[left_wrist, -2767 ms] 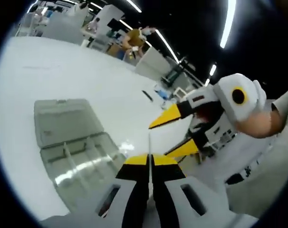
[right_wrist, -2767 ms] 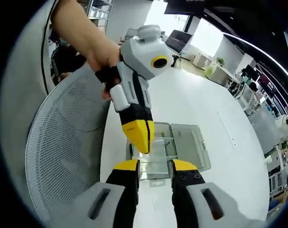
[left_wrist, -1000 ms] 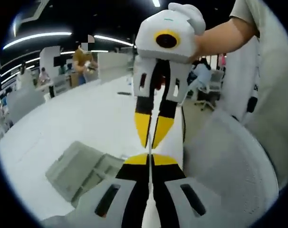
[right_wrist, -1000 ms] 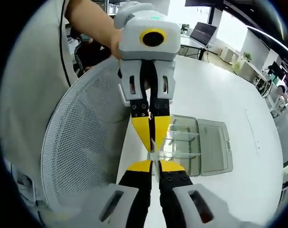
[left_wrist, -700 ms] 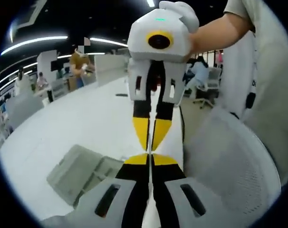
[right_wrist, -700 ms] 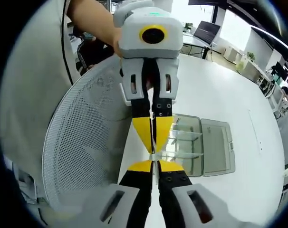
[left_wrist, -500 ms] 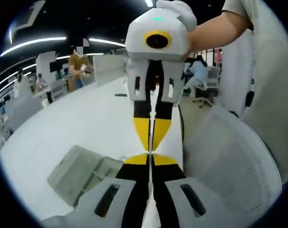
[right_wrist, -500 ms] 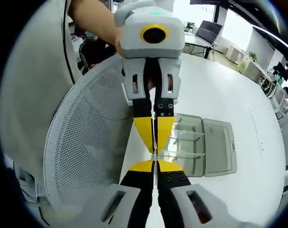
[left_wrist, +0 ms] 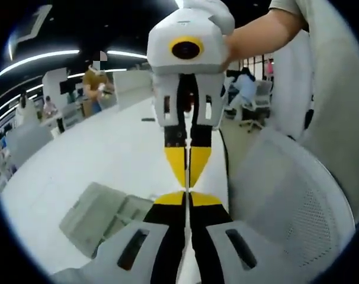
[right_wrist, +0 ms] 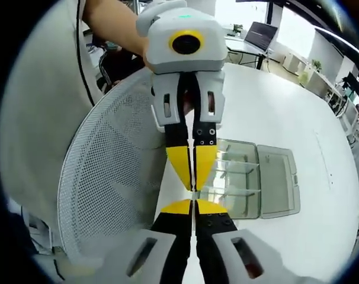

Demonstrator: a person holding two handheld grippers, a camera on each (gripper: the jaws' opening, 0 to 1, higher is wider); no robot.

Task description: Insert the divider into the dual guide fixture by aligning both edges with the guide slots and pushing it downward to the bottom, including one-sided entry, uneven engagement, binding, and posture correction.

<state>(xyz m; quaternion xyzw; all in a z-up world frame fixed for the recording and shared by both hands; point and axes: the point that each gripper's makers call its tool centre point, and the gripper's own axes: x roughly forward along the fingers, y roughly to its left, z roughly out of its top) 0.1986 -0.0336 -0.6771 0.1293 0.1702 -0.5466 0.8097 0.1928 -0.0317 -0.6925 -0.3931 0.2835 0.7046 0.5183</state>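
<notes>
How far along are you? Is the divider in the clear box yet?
Not yet. Done: the clear box lies open on the table. In hand: left gripper and right gripper, both shut tip to tip, seemingly pinching the divider. Left: slot it in, push down.

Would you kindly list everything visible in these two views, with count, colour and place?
Clear compartment box: one, transparent grey, lid open, on the white table, beyond the gripper tips.
Divider: one, thin and clear, seen edge-on, pinched between both grippers' tips.
Mesh chair back: one, white, beside the table edge.
People in background: a few, at distant desks.
Left gripper: white, black, yellow-tipped, jaws shut.
Right gripper: same colours, jaws shut.
Person's hand: holding the left gripper.
</notes>
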